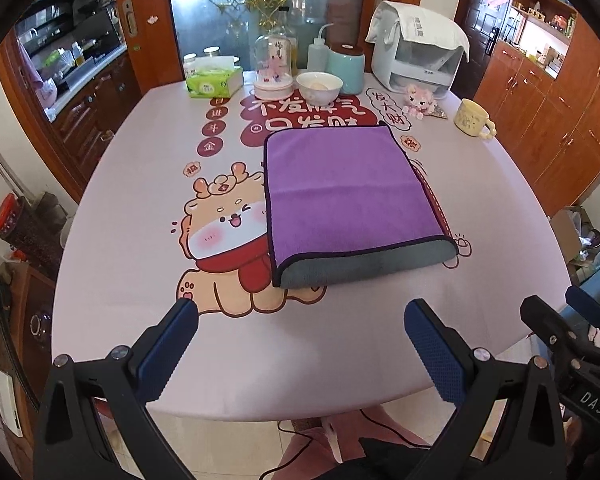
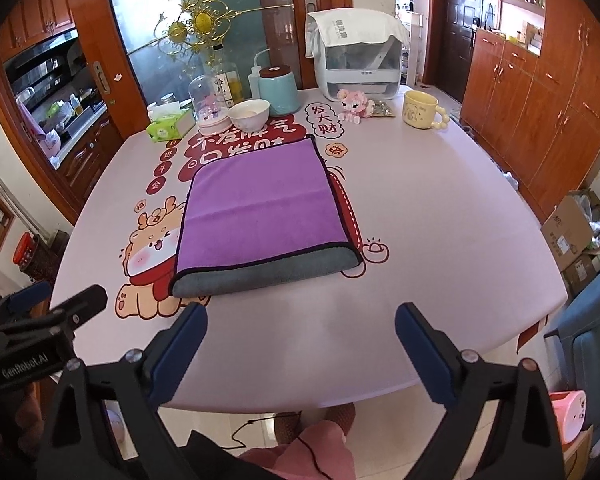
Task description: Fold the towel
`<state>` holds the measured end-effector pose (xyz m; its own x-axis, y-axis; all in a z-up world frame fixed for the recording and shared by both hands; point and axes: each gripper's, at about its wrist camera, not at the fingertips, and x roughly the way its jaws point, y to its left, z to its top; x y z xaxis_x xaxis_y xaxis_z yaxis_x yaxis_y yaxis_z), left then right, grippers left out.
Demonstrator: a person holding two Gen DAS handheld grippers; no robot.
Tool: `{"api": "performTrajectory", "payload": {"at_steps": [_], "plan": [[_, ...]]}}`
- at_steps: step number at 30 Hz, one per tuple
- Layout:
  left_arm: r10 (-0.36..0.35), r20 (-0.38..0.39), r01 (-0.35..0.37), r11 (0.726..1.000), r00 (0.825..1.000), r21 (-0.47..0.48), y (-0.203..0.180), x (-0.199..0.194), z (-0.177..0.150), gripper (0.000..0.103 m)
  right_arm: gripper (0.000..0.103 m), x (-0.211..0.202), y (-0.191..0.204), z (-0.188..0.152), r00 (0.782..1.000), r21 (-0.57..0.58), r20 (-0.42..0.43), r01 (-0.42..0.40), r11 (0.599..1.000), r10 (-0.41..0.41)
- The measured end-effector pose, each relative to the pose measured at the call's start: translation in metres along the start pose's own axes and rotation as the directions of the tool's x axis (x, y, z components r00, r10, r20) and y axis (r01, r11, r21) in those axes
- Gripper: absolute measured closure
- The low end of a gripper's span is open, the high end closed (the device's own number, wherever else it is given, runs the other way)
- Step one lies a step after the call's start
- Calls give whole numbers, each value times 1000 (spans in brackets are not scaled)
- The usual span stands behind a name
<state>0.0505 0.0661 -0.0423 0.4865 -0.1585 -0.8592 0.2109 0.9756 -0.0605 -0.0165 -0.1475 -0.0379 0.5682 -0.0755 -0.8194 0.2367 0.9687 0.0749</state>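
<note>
The left gripper (image 1: pixel 300 312) is wide open and holds nothing. The towel (image 1: pixel 348 192) lies flat on the table (image 1: pixel 140 300) at its 12 to 1 o'clock, apart from the fingertips. The right gripper (image 2: pixel 300 316) is equally spread and empty, with the towel (image 2: pixel 260 208) at its 11 o'clock. The long axis runs away from both grippers; the grey folded edge is nearest. Neither gripper is clearly closer. The left view shows the towel's right edge against the mug (image 1: pixel 472 118); the right view shows its left edge over the printed cartoon (image 2: pixel 152 248).
</note>
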Motion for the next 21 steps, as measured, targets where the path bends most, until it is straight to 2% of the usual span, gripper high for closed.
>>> {"api": "performTrajectory", "payload": {"at_steps": [7,12,21], "plan": [[4,-13,-4,1000,1000,20,2,17,11,1,14,18,-8,2,1000,-30,10,-4,1000,5],[24,-30,-23,999,999,34,2,35,20,1,18,36,-24,10,999,-29,12,-44,999,45],[16,-57,-13,999,998,42,2,78,37,1,27,87,-48,35,993,-112,-28,-118,987,116]]}}
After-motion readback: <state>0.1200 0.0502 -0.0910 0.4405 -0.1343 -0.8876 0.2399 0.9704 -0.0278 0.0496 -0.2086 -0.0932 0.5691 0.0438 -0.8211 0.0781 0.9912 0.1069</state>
